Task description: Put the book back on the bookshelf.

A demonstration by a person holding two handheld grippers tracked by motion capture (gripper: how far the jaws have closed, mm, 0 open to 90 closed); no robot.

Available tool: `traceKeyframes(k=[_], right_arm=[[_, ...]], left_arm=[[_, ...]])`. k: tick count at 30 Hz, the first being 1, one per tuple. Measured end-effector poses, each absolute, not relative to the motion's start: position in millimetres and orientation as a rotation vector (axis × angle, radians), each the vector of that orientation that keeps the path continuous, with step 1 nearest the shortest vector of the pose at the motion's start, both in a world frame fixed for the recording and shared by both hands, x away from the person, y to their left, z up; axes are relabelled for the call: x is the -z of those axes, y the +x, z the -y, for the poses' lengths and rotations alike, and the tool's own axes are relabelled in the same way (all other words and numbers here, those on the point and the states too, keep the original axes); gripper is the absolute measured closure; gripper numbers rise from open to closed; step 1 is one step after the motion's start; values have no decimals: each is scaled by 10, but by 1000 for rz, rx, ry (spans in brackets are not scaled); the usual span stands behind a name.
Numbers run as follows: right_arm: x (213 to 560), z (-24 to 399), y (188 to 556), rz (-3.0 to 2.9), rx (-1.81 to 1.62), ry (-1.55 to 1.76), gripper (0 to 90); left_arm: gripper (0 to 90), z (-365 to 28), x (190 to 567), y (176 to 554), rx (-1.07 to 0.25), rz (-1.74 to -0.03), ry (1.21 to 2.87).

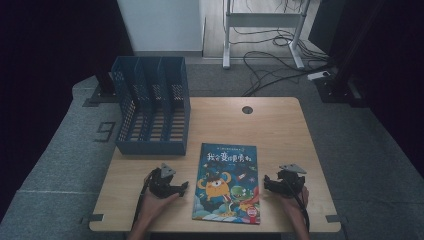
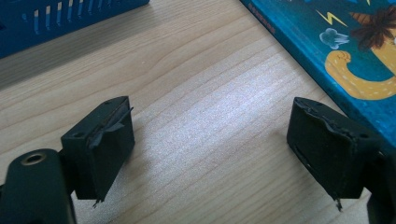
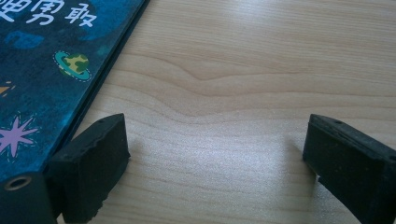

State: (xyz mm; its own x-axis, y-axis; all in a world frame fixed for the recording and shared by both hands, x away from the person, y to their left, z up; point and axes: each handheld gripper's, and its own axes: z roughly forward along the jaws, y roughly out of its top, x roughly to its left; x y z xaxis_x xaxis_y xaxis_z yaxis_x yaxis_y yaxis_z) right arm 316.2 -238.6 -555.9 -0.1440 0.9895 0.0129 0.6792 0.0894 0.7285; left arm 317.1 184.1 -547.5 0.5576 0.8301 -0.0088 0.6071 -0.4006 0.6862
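Where the grey carpet (image 1: 60, 170) runs out toward a pale wall and a tangle of cables (image 1: 270, 65) around a metal desk frame (image 1: 262, 30), a light wooden table (image 1: 280, 130) stands with a round cable hole (image 1: 247, 109) near its far edge. At its far left corner sits a blue slatted file rack (image 1: 150, 107), its upright compartments holding nothing that I can see from here. Nearer the person, the left gripper (image 1: 181, 187) hovers low over bare wood just left of the picture book (image 1: 228, 182), its jaws spread wide with nothing between them; in the left gripper view the book's edge lies just beyond the right-hand jaw. That book lies flat, cover up, at the middle of the near half of the table, between the two hands. On its other side the right gripper (image 1: 267, 181) points toward it, jaws likewise wide apart and holding nothing, one jaw just beside the book's edge.
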Motion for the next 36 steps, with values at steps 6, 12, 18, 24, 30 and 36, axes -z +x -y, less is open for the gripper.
traceKeyframes(k=[6,12,18,24,30,36], right_arm=[[5559,2389,3148,-1878,-822,1638,63],[5554,2388,3131,-1884,-822,1639,68],[5508,2383,3128,-1886,-849,1675,91],[5390,2315,3092,-1873,-910,1628,117],[5281,2257,3065,-1854,-1024,1631,121],[5203,2159,3027,-1867,-1081,1581,141]], left_arm=[[146,-1841,5475,3171,-446,-1149,2145],[146,-1841,5475,3172,-445,-1148,2145],[146,-1842,5475,3172,-444,-1148,2144],[145,-1837,5474,3174,-454,-1163,2140],[146,-1837,5474,3174,-453,-1164,2139],[141,-1835,5474,3174,-452,-1163,2141]])
